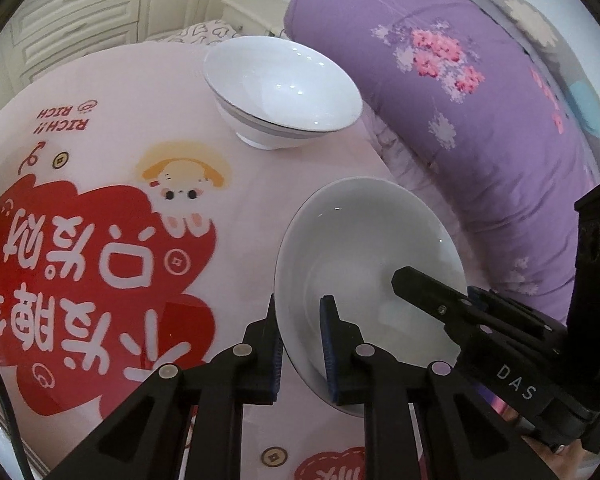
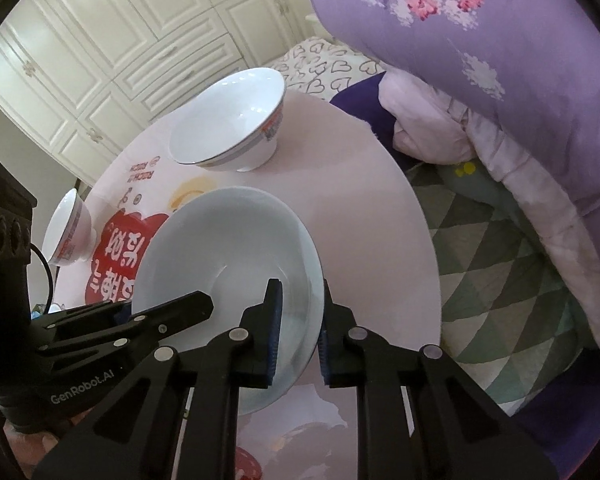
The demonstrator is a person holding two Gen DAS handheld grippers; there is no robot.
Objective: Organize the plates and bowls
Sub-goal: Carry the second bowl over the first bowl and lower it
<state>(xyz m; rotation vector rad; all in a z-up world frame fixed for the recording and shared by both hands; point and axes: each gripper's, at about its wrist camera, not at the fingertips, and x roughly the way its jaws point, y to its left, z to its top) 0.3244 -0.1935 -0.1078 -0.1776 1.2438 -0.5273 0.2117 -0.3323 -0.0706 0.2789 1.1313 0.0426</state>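
Resting on a round table (image 2: pixel 360 200), a plain white plate (image 1: pixel 364 264) is held from two sides at once. In the left wrist view the plate fills the 5 o'clock part of the picture, and the left gripper (image 1: pixel 300 340) has its jaws nearly closed on the plate's near-left rim, one blue-padded finger outside the edge and the other inside the dish. At 4 o'clock in that view the right gripper (image 1: pixel 432 292) reaches in from the other side, one black finger lying inside the dish; its other finger is hidden behind the plate. The right wrist view shows the same plate at the centre, with the right gripper's jaws drawn in tight on the rim at about 4 o'clock of the plate, one pad inside and one outside, while the left gripper comes in at 8 o'clock. Beyond the plate, at 12 o'clock, a white bowl (image 2: pixel 228 120) with a thin dark line at its rim stands upright on its foot, well apart from the plate. A second bowl (image 2: pixel 70 232) stands at 9 o'clock near the table's far-left edge. The table is covered by a pale pink cloth (image 1: pixel 112 240) with big red shapes, white lettering and a cartoon figure. A purple flowered quilt (image 1: pixel 480 92) is heaped at 2 o'clock beyond the table, and white cupboard doors (image 2: pixel 140 40) fill the background at 11 o'clock.
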